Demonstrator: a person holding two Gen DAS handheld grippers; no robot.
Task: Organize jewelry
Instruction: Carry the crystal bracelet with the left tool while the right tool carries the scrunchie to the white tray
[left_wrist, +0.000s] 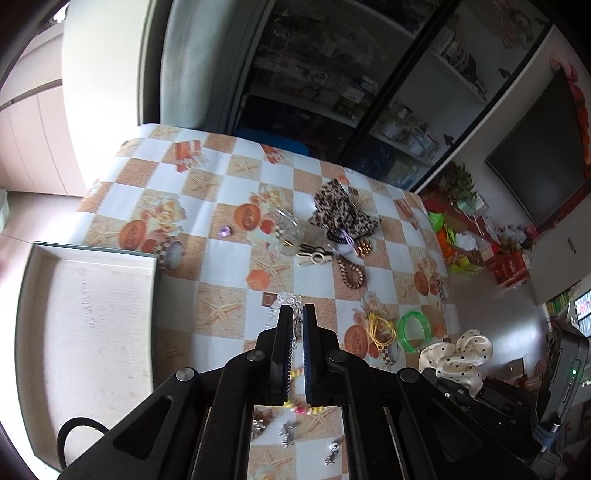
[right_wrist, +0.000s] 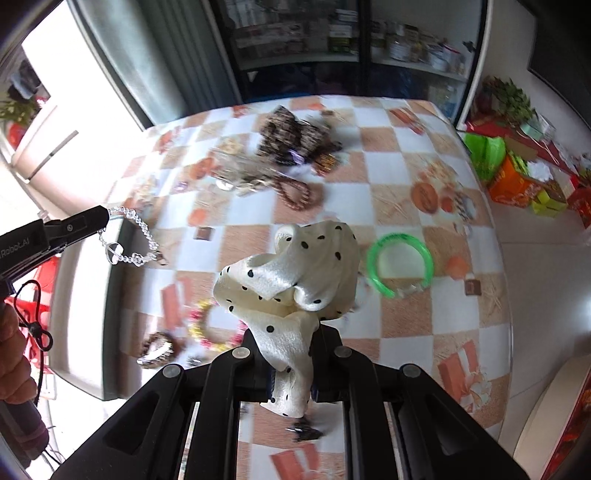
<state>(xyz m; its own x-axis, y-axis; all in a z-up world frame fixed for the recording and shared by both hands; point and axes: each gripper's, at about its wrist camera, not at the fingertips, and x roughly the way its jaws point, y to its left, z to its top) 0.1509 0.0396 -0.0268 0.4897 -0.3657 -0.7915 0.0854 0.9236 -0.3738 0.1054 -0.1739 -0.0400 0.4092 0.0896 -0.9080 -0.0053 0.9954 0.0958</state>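
Beside the open box (left_wrist: 88, 332) on a checked table (right_wrist: 399, 166), the right gripper (right_wrist: 291, 369) clamps a polka-dot scrunchie (right_wrist: 295, 273) aloft, while the left gripper (left_wrist: 295, 325) pinches a crystal bracelet (right_wrist: 129, 240), both seemingly bound for the box

The right gripper (right_wrist: 291, 373) is closed on a cream scrunchie with black dots (right_wrist: 295, 273), which rises above the jaws and hides part of the table (right_wrist: 402, 155). At the left edge the left gripper (right_wrist: 105, 216) pinches a clear crystal bracelet (right_wrist: 127, 240) that hangs over the edge of a white box (right_wrist: 83, 295). On the checkered cloth a green bangle (right_wrist: 399, 264) lies just beside the scrunchie, to its right. A brown bead bracelet (right_wrist: 295, 192) and a leopard scrunchie (right_wrist: 288, 133) lie farther back, blurred
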